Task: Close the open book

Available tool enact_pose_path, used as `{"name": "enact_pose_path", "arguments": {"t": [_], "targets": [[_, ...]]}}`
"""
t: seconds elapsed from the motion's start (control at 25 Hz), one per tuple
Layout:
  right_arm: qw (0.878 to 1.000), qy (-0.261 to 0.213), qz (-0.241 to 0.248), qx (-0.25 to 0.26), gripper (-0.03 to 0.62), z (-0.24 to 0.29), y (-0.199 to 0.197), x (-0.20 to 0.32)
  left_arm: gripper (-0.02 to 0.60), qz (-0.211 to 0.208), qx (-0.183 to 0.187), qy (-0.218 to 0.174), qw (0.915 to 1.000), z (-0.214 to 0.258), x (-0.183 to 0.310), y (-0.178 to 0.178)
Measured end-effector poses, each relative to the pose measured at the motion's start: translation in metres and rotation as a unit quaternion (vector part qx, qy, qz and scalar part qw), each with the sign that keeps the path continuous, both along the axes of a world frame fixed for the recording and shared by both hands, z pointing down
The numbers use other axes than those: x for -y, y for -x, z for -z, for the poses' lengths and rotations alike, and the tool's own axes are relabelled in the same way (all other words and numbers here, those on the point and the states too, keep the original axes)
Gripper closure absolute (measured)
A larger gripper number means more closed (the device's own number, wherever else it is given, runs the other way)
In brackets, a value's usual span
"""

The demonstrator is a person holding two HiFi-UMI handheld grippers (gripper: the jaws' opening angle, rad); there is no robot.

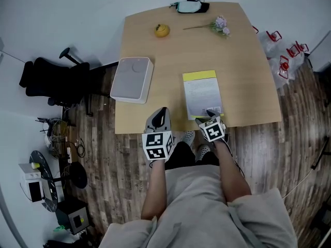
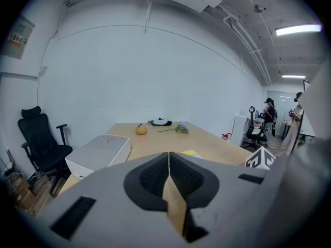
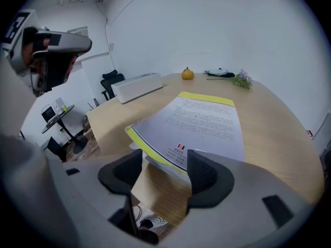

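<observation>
The book lies on the wooden table near its front edge, grey-white printed cover up, with a yellow strip along the far side. In the right gripper view the book has its cover lying over the pages, the near left corner a little raised. My right gripper stands at the book's near edge. Its jaws are open and the pads do not touch the book. My left gripper hovers over the table's front edge left of the book, jaws shut on nothing.
A white box sits at the table's left edge. At the far end are an orange fruit, a flower sprig and a face mask. A black office chair stands left of the table.
</observation>
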State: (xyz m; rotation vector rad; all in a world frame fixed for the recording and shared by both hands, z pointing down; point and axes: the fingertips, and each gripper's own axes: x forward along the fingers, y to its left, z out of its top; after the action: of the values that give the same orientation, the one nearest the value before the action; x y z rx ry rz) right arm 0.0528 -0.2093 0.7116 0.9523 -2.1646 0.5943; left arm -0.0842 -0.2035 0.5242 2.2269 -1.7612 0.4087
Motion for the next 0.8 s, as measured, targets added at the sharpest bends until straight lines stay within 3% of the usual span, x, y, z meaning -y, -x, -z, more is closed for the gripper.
{"name": "enact_pose_path", "arguments": {"t": [0.16,0.36,0.8], "targets": [[1.0,0.012,0.004,0.021,0.303,0.001,-0.001,-0.003,0.558,0.002,0.001,0.0,1.0,-0.001,-0.002,0.002],[0.999,0.007,0.041,-0.012,0.306,0.004,-0.002,-0.012,0.558,0.0,0.001,0.004,1.0,-0.006,-0.006,-0.003],[0.999,-0.036,-0.024,0.026,0.324,0.05,-0.051,-0.004,0.558,-0.029,-0.013,0.016,0.9994,-0.021,-0.008,-0.042]]}}
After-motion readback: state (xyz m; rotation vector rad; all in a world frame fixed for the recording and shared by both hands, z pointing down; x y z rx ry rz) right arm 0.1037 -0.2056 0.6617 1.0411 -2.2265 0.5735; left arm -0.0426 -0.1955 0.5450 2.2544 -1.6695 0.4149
